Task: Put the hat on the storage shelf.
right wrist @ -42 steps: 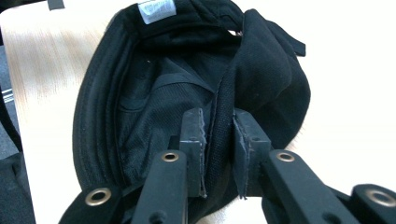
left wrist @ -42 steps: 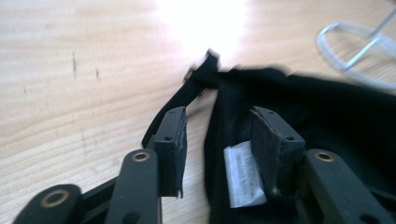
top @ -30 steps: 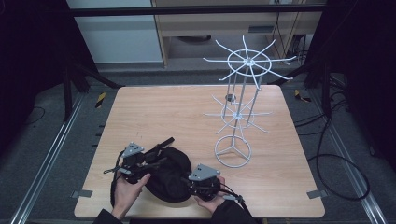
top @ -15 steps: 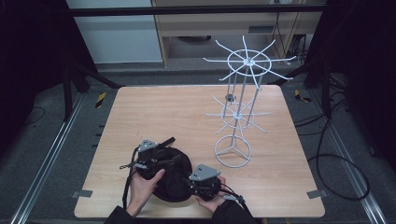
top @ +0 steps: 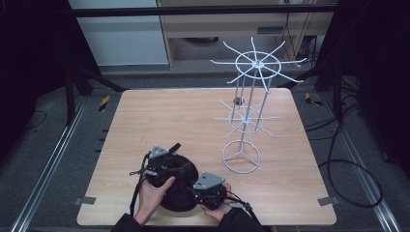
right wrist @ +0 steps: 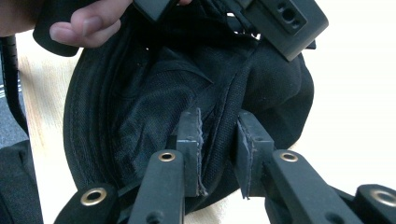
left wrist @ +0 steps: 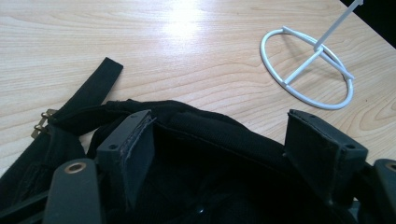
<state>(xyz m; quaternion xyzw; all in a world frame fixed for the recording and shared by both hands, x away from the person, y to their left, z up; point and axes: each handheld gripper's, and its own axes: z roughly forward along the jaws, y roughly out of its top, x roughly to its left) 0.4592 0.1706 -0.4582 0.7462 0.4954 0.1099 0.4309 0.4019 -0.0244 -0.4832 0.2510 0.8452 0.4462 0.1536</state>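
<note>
A black cap (top: 178, 199) lies upside down near the table's front edge, its strap (left wrist: 93, 88) trailing onto the wood. My left gripper (top: 173, 168) hovers over the cap's far rim. Its jaws have just been opening and stand wide, with the cap's rim (left wrist: 210, 135) between them and the pads (left wrist: 140, 140) not pressing on it. My right gripper (top: 193, 192) comes in from the right. Its pads (right wrist: 191, 140) pinch a fold of the cap's fabric (right wrist: 154, 107) at the near rim, so my right gripper (right wrist: 218, 123) is shut on the cap.
A white wire display stand (top: 258, 63) rises at the table's right half; its ring base (left wrist: 306, 70) rests just beyond the cap. A person's fingers (right wrist: 79, 25) and the left gripper's jaw (right wrist: 285, 23) reach over the cap's far side. Bare wood spreads behind and left.
My left gripper has shifted right and slightly down onto the cap, and its jaws have spread wider. The right gripper has stayed put with its hold on the cap.
</note>
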